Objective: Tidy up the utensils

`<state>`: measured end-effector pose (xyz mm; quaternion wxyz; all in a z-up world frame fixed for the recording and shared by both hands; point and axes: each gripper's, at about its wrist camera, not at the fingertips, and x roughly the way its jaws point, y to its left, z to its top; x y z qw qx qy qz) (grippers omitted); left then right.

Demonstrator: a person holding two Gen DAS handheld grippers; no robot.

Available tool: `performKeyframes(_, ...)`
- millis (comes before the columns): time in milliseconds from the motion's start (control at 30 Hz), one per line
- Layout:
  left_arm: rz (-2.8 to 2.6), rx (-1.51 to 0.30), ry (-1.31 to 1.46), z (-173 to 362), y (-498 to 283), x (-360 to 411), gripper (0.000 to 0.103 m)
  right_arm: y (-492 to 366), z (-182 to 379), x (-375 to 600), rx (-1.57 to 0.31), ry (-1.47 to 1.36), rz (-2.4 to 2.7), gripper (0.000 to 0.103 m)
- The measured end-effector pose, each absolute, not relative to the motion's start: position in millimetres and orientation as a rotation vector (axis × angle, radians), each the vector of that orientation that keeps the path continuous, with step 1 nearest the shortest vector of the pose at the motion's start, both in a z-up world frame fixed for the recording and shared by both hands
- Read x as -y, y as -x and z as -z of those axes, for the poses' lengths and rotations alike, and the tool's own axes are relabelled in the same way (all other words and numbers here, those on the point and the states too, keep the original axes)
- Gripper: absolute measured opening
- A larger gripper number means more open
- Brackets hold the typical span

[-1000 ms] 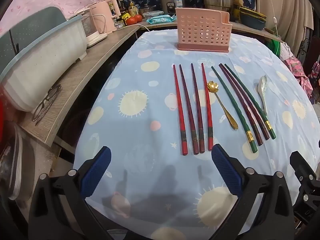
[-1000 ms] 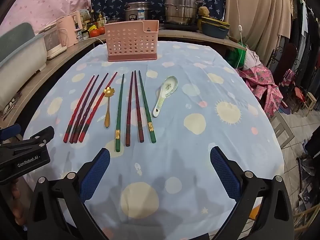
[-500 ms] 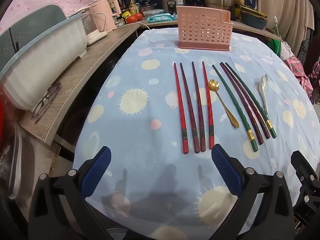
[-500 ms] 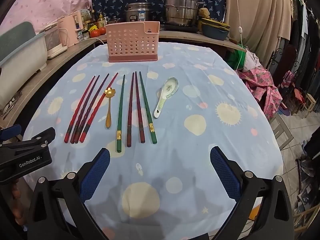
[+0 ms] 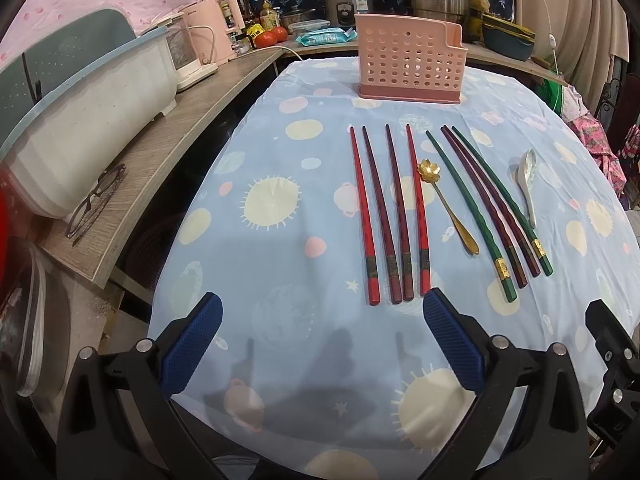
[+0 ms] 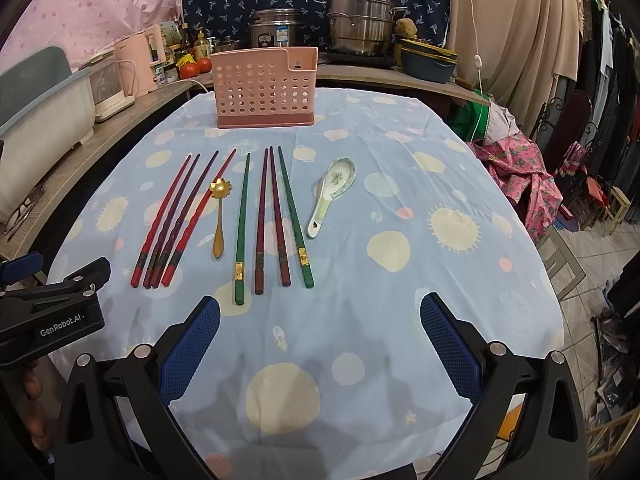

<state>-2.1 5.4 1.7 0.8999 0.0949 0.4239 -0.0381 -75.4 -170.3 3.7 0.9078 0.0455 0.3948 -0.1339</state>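
Left wrist view has the left gripper hovering low over the blue sun-patterned tablecloth, its blue-padded fingers spread wide and holding nothing. Four red lacquered chopsticks lie at 12 o'clock, just beyond the right pad; the gold flower-bowl spoon, the green and maroon chopsticks and the white ceramic soup spoon fan toward 2 o'clock, with the pink perforated plastic utensil holder upright behind. Only this view shows the eyeglasses at 9 o'clock on the wooden shelf.

Right wrist view alone shows the right gripper, equally wide and empty, and the floral print inside the soup spoon.
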Motion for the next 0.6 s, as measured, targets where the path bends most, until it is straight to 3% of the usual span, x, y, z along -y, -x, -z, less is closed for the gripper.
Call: performKeyframes(600, 0.070, -0.877, -0.181, -3.1, 0.8, -7.6, 0.096, 77.1, -6.4, 169.6, -0.809, -0.094, 0.284, 0.096)
